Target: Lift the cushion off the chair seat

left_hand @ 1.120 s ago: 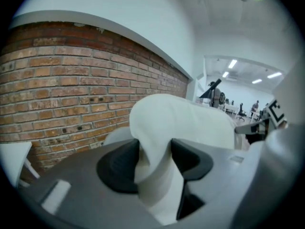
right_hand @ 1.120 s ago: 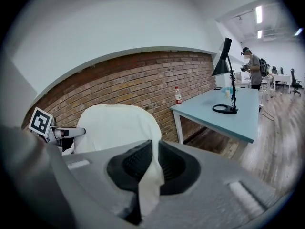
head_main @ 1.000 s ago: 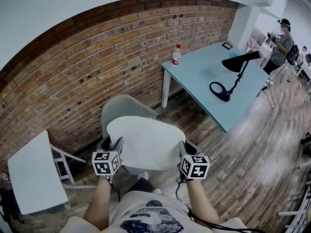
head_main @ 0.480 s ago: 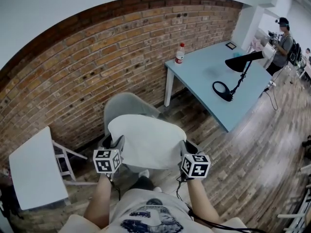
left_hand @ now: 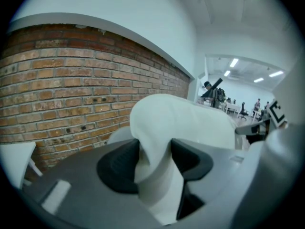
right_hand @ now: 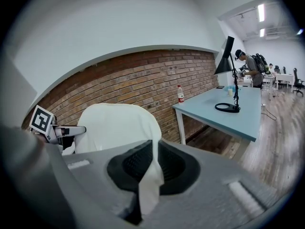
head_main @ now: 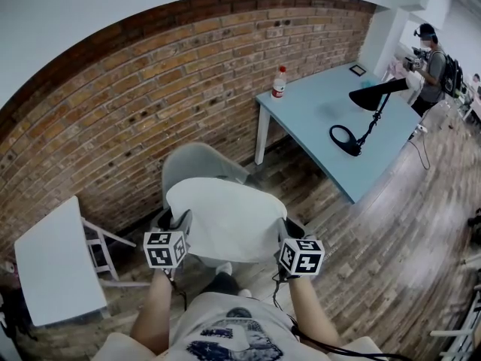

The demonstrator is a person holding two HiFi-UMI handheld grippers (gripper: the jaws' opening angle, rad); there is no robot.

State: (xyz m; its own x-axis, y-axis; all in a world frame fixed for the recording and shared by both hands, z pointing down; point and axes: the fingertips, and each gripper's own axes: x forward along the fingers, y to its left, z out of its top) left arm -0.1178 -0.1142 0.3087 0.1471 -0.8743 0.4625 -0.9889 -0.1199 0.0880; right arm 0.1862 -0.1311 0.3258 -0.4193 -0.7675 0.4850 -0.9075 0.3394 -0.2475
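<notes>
On the blue table (head_main: 319,115) by the brick wall (head_main: 150,104) stand a bottle (head_main: 279,83) and a black lamp (head_main: 373,95).

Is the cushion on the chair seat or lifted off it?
Lifted, it seems: the left gripper and right gripper pinch the cushion by its edges, holding it above the chair.

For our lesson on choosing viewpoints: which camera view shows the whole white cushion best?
The head view: the cushion appears almost whole from above, held at both edges over the chair. The left gripper view shows a thick fold pinched between its jaws; the right gripper view a thin edge.
</notes>
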